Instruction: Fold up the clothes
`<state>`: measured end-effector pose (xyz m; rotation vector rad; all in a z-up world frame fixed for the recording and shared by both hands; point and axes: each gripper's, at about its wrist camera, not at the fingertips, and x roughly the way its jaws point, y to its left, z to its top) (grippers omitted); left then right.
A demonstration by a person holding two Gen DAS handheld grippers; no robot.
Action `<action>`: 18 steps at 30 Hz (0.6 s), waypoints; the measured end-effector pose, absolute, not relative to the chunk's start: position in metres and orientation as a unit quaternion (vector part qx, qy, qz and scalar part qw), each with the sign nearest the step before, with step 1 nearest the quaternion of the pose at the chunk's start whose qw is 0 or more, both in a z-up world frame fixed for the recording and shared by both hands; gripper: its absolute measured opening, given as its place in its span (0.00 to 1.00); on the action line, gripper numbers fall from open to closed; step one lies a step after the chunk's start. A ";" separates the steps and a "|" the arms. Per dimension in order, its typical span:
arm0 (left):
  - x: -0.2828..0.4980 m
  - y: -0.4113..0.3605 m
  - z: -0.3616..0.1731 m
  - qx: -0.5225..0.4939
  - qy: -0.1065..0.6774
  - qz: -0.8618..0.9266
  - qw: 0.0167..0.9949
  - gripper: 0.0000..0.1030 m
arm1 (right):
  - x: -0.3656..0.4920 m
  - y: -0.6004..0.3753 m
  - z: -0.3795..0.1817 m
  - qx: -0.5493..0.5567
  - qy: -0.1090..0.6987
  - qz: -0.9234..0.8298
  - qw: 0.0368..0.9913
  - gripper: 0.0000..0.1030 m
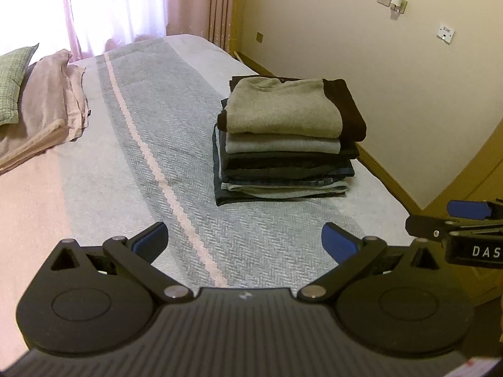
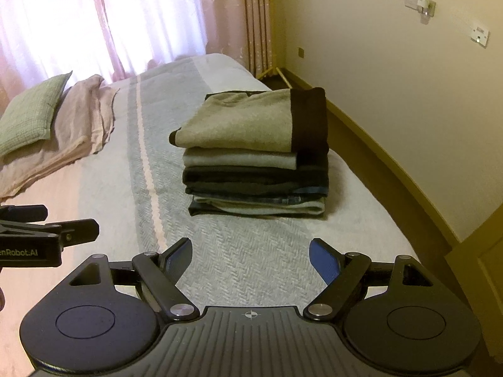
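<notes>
The bed [image 1: 132,144] was covered by a grey-blue herringbone blanket [image 2: 251,267] crossed lengthwise by a pale pink stripe [image 1: 157,163]. A cream wall [image 1: 377,78] ran along the far side of the bed, and pink curtains [image 2: 125,15] were hung behind its head, lit brightly from the window.

The stack of folded clothes [image 1: 283,144] was seen resting on the bed near the edge beside the wall, well apart from both grippers. A beige sweater [image 2: 242,125] with a dark brown band was laid on top of the stack; below it a light grey piece [image 1: 283,144], several dark garments and denim items [image 2: 257,201] were piled, with a dark piece at the bottom touching the blanket.

At the head of the bed, on the side away from the stack, pink pillows [image 1: 53,100] were piled, and a green cushion [image 2: 28,116] was leaned on them.

The left gripper [image 1: 245,242] was held above the foot end of the bed, its jaws spread wide with nothing between them; the blue pads [image 1: 339,245] were visible on the inner faces. The right gripper [image 2: 250,259] was held likewise over the bed, short of the stack, its jaws also spread apart and holding nothing. Each gripper was caught at the edge of the other's view.

On the wall beyond the stack, a socket with a white plug [image 1: 394,1] and a small white panel [image 2: 479,34] were mounted.
</notes>
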<state>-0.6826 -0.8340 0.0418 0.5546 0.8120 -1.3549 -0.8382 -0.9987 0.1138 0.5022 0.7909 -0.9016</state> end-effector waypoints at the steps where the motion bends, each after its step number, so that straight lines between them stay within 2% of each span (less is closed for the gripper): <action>1: -0.684 -0.835 0.042 0.246 0.360 -0.601 0.670 0.99 | -0.839 -1.000 0.113 0.233 0.370 -0.419 0.796 0.77; 18: -0.699 -0.847 0.038 0.256 0.362 -0.590 0.675 0.99 | -0.859 -1.021 0.111 0.244 0.361 -0.424 0.794 0.77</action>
